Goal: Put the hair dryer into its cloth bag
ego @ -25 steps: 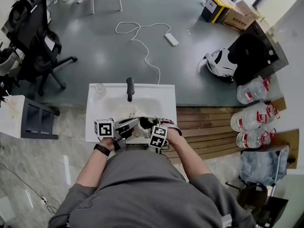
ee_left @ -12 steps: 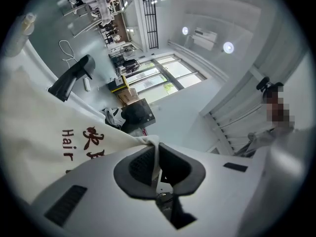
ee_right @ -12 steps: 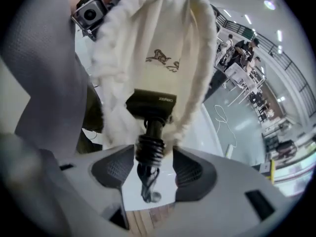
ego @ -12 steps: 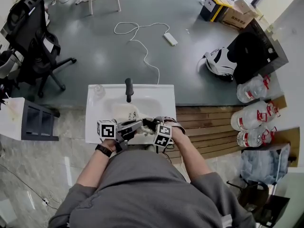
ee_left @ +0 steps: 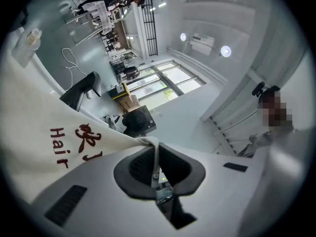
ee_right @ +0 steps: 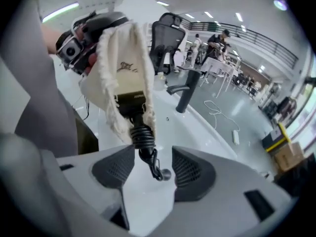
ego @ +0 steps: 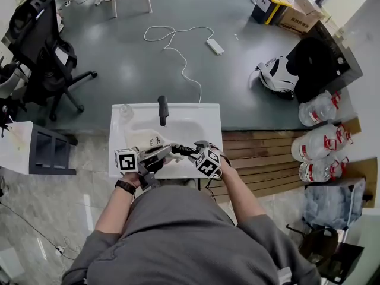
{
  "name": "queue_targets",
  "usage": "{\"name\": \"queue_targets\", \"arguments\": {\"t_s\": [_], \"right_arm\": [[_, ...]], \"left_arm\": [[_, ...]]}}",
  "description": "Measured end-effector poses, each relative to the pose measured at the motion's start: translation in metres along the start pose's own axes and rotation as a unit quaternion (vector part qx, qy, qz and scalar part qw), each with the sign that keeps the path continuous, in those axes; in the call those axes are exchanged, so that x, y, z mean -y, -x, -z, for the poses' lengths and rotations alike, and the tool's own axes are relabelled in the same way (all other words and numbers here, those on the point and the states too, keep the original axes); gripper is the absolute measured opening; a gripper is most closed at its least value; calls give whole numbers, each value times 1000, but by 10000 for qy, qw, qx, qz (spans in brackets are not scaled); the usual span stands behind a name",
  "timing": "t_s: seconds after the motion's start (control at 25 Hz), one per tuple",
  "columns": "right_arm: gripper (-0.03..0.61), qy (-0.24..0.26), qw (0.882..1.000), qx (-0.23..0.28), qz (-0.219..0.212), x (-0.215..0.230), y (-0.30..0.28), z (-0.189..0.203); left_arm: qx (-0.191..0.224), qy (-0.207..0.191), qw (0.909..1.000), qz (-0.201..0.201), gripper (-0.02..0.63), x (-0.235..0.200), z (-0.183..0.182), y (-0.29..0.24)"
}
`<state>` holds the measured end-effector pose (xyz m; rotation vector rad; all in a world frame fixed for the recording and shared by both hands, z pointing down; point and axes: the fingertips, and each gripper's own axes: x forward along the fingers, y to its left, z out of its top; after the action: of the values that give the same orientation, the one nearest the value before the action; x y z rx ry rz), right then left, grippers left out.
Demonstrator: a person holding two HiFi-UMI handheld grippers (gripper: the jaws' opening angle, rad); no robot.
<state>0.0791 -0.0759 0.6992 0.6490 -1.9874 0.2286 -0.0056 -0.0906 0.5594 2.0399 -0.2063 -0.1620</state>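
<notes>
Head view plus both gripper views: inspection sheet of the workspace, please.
Surface: white washbasin with black faucet.
Job's things: cloth bag held up, hair dryer partly inside, its coiled cord end hanging out.
Clutter: small clear bottle at basin's back corner.
Grippers: left claw shut on bag's edge; right claw open around the cord end.
Cables: white extension lead on floor.
Surroundings: office chair, water jugs, cardboard boxes.

black post (ego: pixel 162 110) beyond bare basin (ego: pixel 191 129)
</notes>
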Motion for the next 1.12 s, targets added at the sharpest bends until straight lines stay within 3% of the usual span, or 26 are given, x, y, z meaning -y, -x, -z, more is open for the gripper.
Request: {"name": "queue_targets", "arguments": {"t_s": [0.24, 0.44, 0.68, 0.8, 1.12], "right_arm": [[221, -1094, 9930, 443, 10, 15, 6, -1], [212, -499, 9965, 608, -279, 3, 4, -15], [118, -665, 9922, 920, -524, -6, -5, -31], [114, -805, 9881, 1066, -765, -11, -7, -38], [107, -263, 9888, 932, -1138, -33, -18, -50]], "left_arm": [[-56, -59, 9996, 265, 17, 20, -1, -3], [-265, -195, 9979, 564, 17, 34, 4, -8], [-414, -280, 9961, 729, 17, 44, 13, -7], [-439, -324, 9950, 840, 17, 50, 14, -2], [-582, -431, 9937, 853, 17, 52, 22, 9]]}}
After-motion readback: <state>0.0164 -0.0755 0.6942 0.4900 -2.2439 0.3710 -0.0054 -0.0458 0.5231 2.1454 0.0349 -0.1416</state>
